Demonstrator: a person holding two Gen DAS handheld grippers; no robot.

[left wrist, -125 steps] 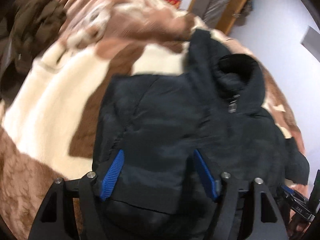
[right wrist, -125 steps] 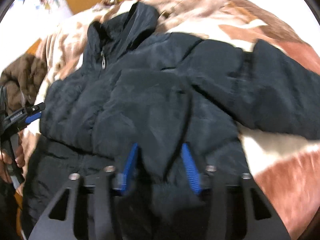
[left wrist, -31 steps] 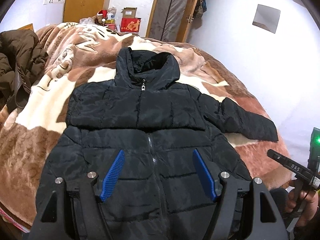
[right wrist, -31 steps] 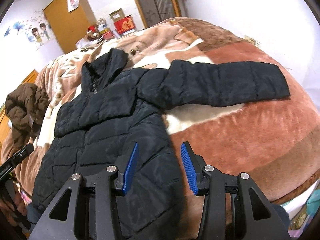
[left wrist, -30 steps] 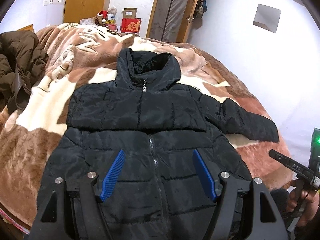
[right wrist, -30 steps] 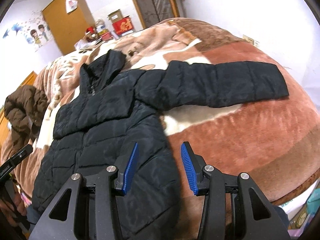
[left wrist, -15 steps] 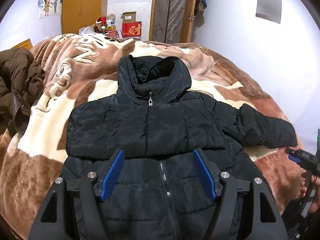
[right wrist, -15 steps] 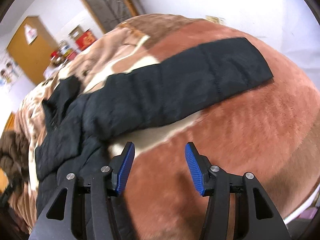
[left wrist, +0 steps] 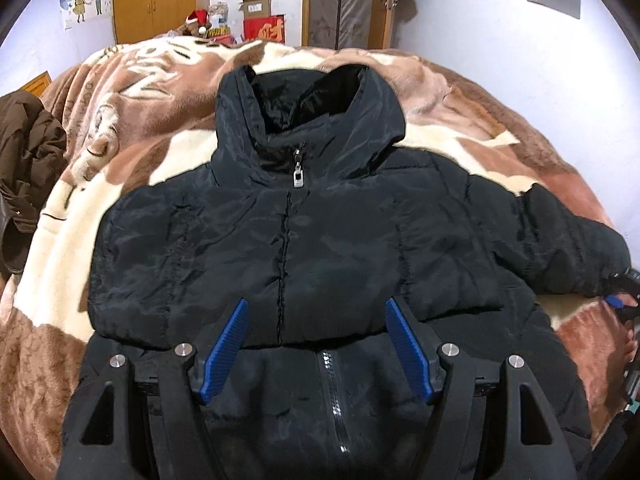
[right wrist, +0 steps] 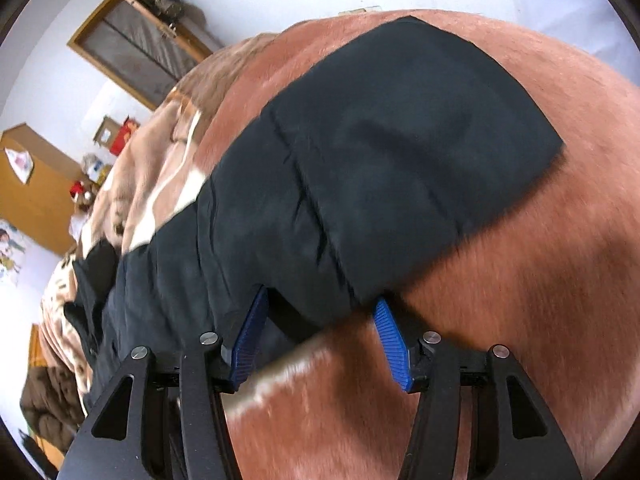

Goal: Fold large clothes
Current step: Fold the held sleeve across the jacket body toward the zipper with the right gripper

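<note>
A black padded jacket (left wrist: pixel 304 248) lies front-up and zipped on a bed, one sleeve already folded across its chest, as the left gripper (left wrist: pixel 316 344) hangs over the lower front with jaws spread and nothing between them. Low at the right edge of the left view, the right gripper (left wrist: pixel 618 300) meets the cuff of the outstretched sleeve (right wrist: pixel 384 160); in its own view that gripper's jaws stand apart, straddling the sleeve's near edge without pinching it. A silver zipper pull (left wrist: pixel 298 178) sits under the raised collar (left wrist: pixel 308 108). A brown coat (left wrist: pixel 24 160) is heaped at the bed's left. The plush blanket (left wrist: pixel 132 92) is brown and cream. Beyond it stand a red box (left wrist: pixel 264 28), a wooden wardrobe (left wrist: pixel 152 0) and a door (left wrist: pixel 344 0).
</note>
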